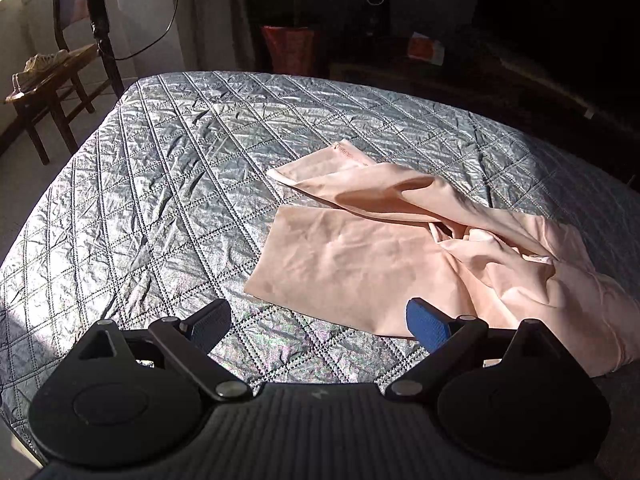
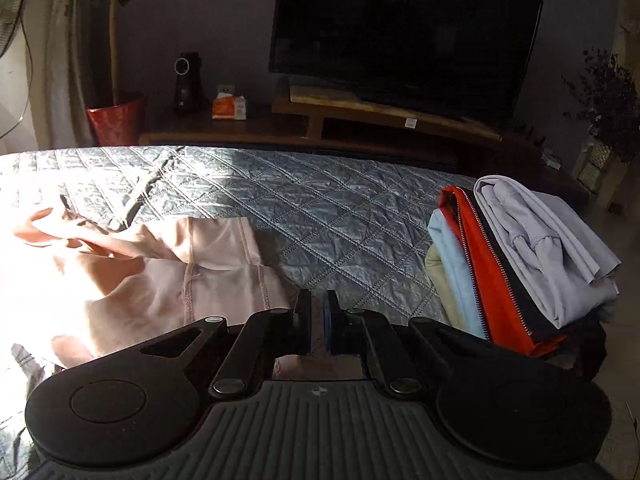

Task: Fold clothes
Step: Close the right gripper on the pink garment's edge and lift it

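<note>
Your left tongs [image 1: 320,322] are hanging spread apart by the pink garment [image 1: 384,248]; right tongs [image 2: 319,320] are sitting pressed together, glare washing out the fabric's near edge.

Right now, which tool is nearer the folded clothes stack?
Right. The right tool sits just left of the stack; the left tool is over the pink garment, stack unseen.

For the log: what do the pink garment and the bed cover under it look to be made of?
The pink garment looks like a thin, smooth stretch knit, matte, with flat stitched seams showing in the right wrist view; probably leggings fabric, though that is uncertain. The quilted bed cover looks like a silvery satin-type synthetic: it shines in the sun and crinkles finely between diamond stitch lines.
</note>
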Available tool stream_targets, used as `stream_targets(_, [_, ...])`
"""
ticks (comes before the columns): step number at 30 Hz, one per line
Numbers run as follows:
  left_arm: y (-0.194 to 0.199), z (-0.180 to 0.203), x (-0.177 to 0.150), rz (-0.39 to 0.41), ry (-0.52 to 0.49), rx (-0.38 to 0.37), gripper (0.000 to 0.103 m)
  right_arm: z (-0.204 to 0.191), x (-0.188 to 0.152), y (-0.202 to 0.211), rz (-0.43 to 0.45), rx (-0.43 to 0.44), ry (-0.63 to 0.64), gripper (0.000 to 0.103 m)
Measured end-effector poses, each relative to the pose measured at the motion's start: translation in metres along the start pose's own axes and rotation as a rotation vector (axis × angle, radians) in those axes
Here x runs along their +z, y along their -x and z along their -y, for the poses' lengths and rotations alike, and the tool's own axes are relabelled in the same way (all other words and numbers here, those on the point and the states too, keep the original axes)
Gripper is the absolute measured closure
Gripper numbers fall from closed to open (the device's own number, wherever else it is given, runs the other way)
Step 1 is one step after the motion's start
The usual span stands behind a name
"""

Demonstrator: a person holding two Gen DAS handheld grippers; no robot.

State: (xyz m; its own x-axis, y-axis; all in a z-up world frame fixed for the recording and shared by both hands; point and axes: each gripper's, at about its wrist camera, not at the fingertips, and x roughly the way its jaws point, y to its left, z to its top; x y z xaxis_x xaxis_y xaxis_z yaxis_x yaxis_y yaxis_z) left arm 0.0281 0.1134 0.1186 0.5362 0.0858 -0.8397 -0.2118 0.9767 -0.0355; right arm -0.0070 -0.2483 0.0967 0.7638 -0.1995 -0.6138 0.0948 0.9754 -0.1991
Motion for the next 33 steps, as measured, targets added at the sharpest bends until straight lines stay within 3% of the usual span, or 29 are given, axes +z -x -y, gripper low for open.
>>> stream_targets(3, [0.0,0.004,0.0,0.004,-0.018,0.0,0.009,-0.005,0.001,0.021,0.07,0.063,-0.023,0.092])
stream_targets(5, [0.0,0.003,0.0,0.002,-0.021,0.007,0.009,-0.031,-0.001,0.026,0.033,0.22,0.03,0.076])
stream_targets(7, [0.001,-0.003,0.004,0.01,-0.004,0.016,0.009,-0.075,-0.009,0.034,0.034,0.328,0.151,0.069])
stream_targets(12, [0.0,-0.025,0.01,0.015,0.052,0.05,0.008,-0.184,-0.027,0.048,0.043,0.54,0.42,0.07])
stream_targets(16, [-0.003,-0.043,0.014,-0.001,0.093,0.059,0.008,-0.24,-0.03,0.037,0.04,0.573,0.526,0.07])
stream_targets(19, [-0.001,-0.057,0.016,0.003,0.113,0.054,0.008,-0.266,-0.026,0.034,0.068,0.588,0.577,0.064])
stream_targets(23, [-0.003,-0.075,0.019,0.013,0.128,0.113,0.005,-0.291,-0.024,0.029,0.091,0.604,0.61,0.046])
stream_targets(27, [-0.004,-0.091,0.021,0.006,0.169,0.128,0.005,-0.31,-0.022,0.018,0.091,0.594,0.603,0.045])
stream_targets(30, [-0.003,-0.093,0.022,0.009,0.176,0.123,0.005,-0.316,-0.014,0.009,0.077,0.596,0.569,0.048])
stream_targets(33, [-0.003,-0.096,0.022,0.01,0.189,0.12,0.005,-0.319,-0.007,0.001,0.044,0.616,0.541,0.078])
